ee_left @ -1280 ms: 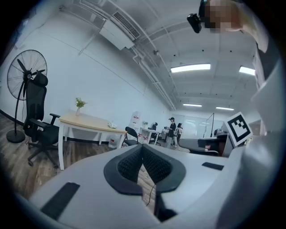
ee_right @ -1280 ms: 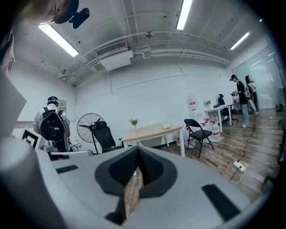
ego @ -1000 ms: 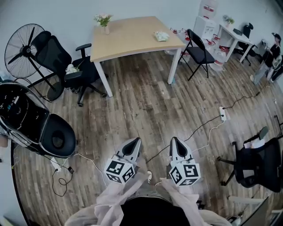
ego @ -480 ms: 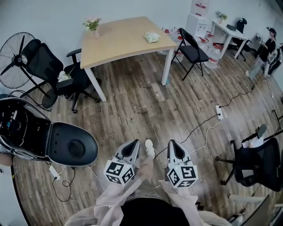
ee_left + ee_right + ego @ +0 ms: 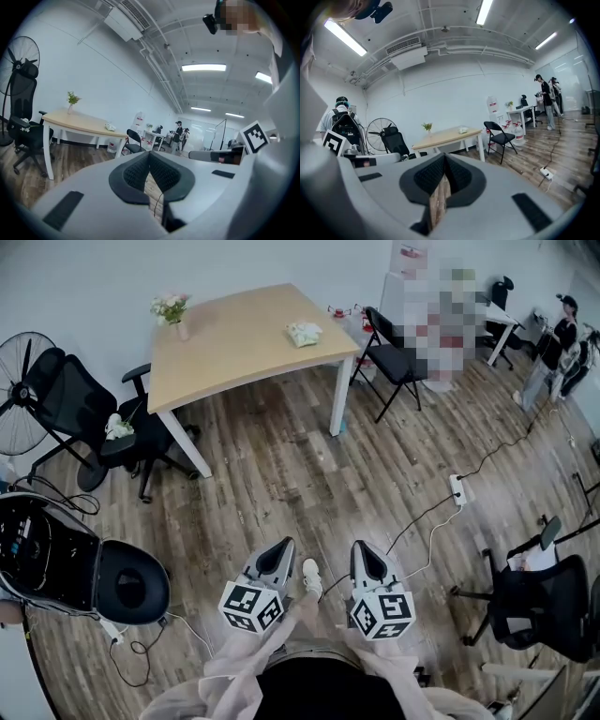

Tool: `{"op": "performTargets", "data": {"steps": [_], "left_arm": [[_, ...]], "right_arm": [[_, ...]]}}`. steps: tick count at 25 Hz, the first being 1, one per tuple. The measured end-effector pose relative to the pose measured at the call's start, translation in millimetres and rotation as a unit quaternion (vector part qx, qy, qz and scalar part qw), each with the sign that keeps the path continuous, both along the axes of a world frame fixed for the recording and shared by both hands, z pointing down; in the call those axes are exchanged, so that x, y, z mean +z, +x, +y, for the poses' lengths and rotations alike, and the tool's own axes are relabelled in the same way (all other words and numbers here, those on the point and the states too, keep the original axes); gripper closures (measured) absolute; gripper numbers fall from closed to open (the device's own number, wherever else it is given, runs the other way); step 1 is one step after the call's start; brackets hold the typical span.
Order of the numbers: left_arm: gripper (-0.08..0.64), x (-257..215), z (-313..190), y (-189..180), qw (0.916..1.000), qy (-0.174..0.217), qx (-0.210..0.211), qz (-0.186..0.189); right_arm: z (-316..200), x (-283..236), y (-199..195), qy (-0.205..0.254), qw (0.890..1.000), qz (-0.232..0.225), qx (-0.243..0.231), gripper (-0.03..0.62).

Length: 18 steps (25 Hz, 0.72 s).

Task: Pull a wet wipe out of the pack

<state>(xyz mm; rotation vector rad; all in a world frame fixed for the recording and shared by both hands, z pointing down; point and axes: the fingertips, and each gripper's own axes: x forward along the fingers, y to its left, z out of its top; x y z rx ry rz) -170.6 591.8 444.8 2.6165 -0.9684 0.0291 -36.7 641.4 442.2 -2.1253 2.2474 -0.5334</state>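
The wet wipe pack is a small pale green packet lying near the right end of a light wooden table, far ahead of both grippers. It also shows small in the left gripper view and in the right gripper view. My left gripper and right gripper are held side by side at waist height over the wood floor, pointing toward the table. Both are shut with nothing between the pads, left and right. A white shoe shows between them.
A vase of flowers stands on the table's left end. A black office chair and a fan are to the left, with a black round machine nearer. A folding chair stands right of the table. A power strip and cables lie on the floor.
The person has walked forward toward the table, carrying both shut grippers along. The table and chairs have drifted left in the head view, and a shoe now shows between the grippers.
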Motion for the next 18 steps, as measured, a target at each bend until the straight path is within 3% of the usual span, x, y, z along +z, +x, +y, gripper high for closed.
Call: {"op": "performTargets", "data": {"steps": [18], "left_arm": [[0.549, 2, -147, 63, 0.9997, -0.019, -0.018, -0.003]], "right_arm": [[-150, -3, 74, -0.015, 1.000, 0.003, -0.005, 0.581]]}}
